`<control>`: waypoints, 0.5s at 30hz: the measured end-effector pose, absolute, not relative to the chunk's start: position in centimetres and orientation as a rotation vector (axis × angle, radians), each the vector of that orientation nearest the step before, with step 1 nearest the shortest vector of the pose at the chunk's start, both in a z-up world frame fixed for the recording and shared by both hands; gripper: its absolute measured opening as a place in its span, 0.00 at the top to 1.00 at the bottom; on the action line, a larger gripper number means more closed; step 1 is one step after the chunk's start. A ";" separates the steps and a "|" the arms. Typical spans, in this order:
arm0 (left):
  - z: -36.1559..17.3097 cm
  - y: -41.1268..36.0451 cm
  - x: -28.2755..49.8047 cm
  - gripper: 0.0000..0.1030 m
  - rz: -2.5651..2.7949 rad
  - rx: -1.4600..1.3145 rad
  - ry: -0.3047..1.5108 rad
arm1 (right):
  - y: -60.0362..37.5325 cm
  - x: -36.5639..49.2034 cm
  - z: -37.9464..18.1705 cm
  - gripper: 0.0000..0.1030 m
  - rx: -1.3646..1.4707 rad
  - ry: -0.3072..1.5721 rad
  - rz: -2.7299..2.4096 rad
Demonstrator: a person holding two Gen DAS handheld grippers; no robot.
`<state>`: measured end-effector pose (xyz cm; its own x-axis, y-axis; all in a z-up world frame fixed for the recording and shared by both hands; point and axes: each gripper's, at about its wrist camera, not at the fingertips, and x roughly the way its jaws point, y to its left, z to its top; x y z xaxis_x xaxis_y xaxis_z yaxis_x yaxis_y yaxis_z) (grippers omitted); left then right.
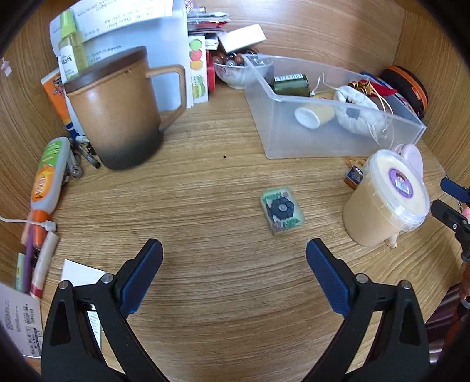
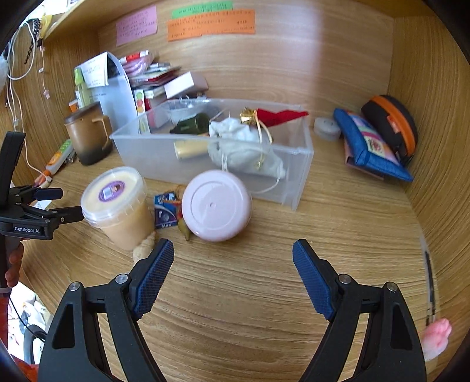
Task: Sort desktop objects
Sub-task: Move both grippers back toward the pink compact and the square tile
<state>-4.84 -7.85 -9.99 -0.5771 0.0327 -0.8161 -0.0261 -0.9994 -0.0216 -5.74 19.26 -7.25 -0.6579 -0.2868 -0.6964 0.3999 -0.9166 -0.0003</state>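
While both grippers are held open and empty, a small tile is seen ahead of the left gripper, right of centre; a lidded tub stands beside it, and a pink round case lies before the right gripper.

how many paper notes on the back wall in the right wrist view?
3. Pink note at left, green strip at top centre, orange note just below the green one. More may sit above the frame edge.
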 end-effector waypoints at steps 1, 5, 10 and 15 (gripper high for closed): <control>-10.1 -7.7 -5.0 0.04 2.755 -1.433 -0.012 | 19.2 -5.9 -7.5 0.21 1.043 0.219 -2.543; -10.5 -7.3 -5.4 0.04 2.737 -1.441 -0.002 | 19.0 -6.3 -7.9 0.21 1.060 0.227 -2.526; -10.8 -6.8 -6.3 0.04 2.724 -1.463 0.017 | 18.3 -6.8 -8.3 0.21 1.064 0.254 -2.510; -10.7 -6.5 -7.6 0.04 2.719 -1.473 0.014 | 17.5 -7.7 -8.5 0.21 1.067 0.282 -2.500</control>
